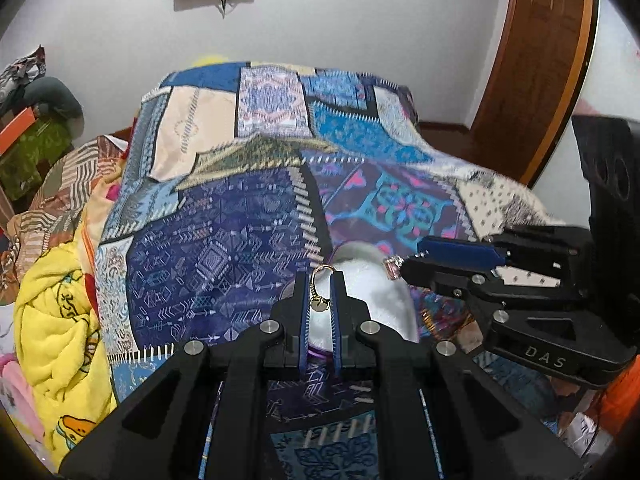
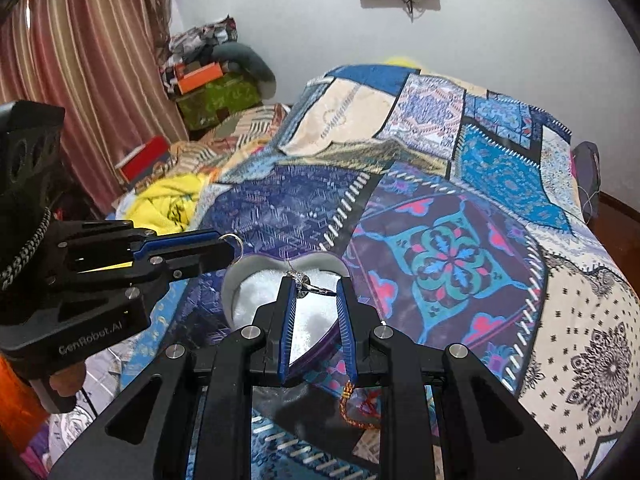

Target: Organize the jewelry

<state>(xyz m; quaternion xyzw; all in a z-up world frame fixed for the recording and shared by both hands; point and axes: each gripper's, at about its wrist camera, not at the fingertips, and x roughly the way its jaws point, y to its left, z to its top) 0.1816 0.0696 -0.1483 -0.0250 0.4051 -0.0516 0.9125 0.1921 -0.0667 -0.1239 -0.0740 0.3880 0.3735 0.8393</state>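
Fingers (image 2: 289, 300) on "GenRobot.AI" left gripper (image 2: 228, 246), "DAS" right gripper (image 1: 402, 270)

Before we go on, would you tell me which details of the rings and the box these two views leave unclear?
- Gold ring, left wrist view: its setting is too small to read between the left tongs.
- Silver ring, right wrist view: small and partly covered by the right tongs.
- Heart-shaped box: its near half is hidden behind the tongs in both views.
- Braided cord, right wrist view: its far end is cut off by the tongs' body.

Left gripper (image 1: 320, 280) and right gripper (image 2: 314, 286) angled down, clamped.
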